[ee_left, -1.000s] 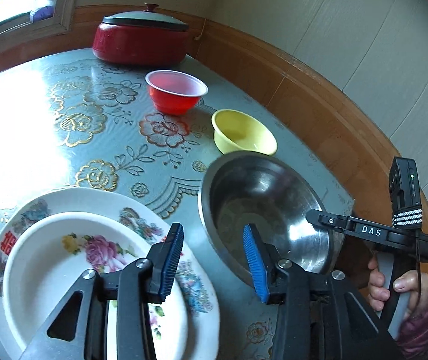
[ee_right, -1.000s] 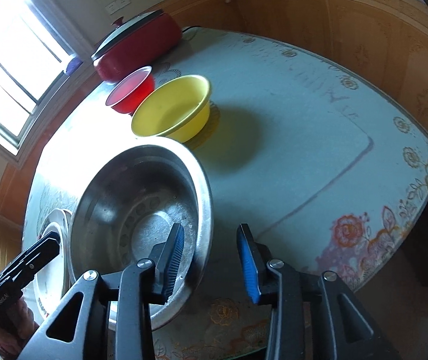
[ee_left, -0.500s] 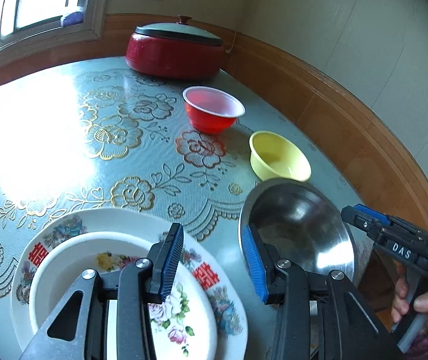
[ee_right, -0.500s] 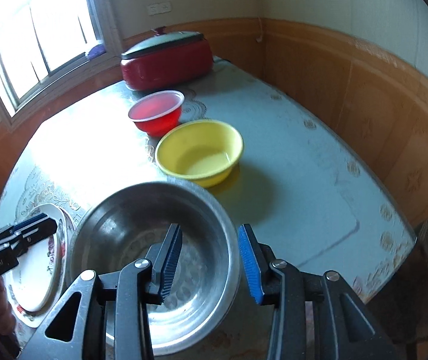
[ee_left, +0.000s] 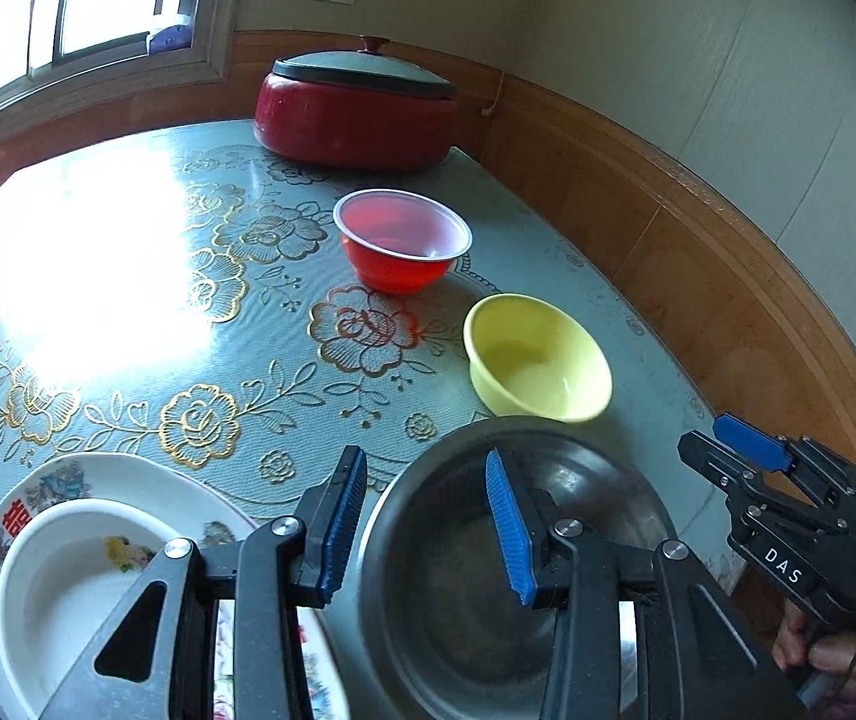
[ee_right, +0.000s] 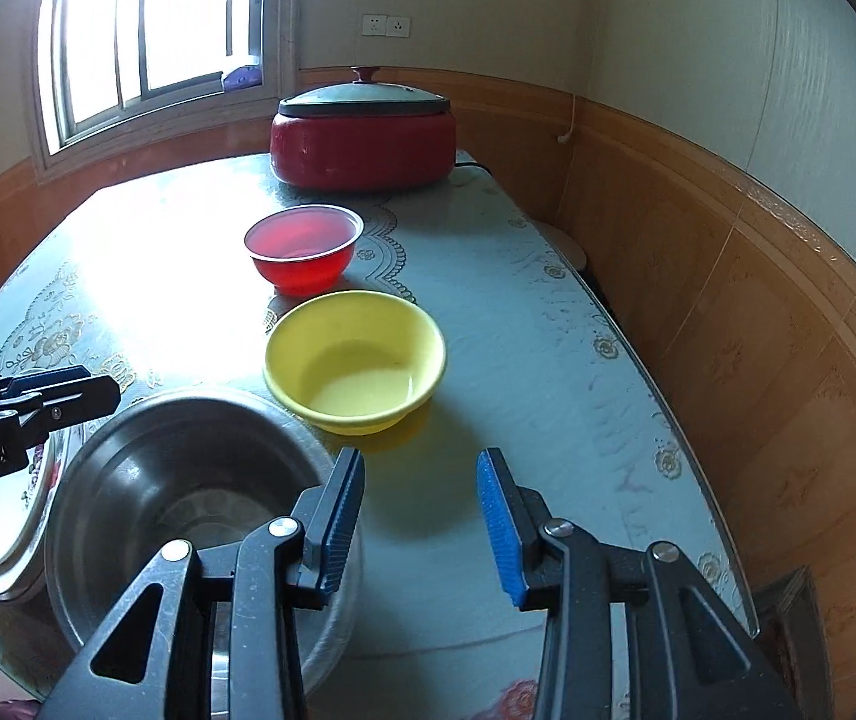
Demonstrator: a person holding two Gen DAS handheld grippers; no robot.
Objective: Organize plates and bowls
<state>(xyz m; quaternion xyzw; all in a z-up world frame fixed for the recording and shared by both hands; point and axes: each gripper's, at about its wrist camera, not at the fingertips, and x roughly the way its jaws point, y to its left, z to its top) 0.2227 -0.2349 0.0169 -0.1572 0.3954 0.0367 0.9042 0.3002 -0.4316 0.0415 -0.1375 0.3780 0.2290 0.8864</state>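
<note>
A steel bowl (ee_left: 488, 570) (ee_right: 176, 492) sits at the table's near edge. Beyond it stand a yellow bowl (ee_left: 539, 357) (ee_right: 356, 360) and a red bowl (ee_left: 401, 246) (ee_right: 303, 247). A white flowered bowl (ee_left: 68, 576) rests on a flowered plate (ee_left: 68, 480) at the near left; the plate's rim shows in the right wrist view (ee_right: 38, 504). My left gripper (ee_left: 422, 528) is open and empty above the gap between plate and steel bowl. My right gripper (ee_right: 422, 522) is open and empty, just right of the steel bowl's rim.
A red lidded electric pot (ee_left: 359, 111) (ee_right: 362, 135) stands at the table's far end near the wall. The table (ee_left: 128, 276) has a flowered cover. Wood panelling runs along the right side. A window is at the far left.
Both grippers have pulled back and tilted up, so more of the far table and wall shows. The right gripper's fingers no longer straddle the steel bowl's rim. Both stay open.
</note>
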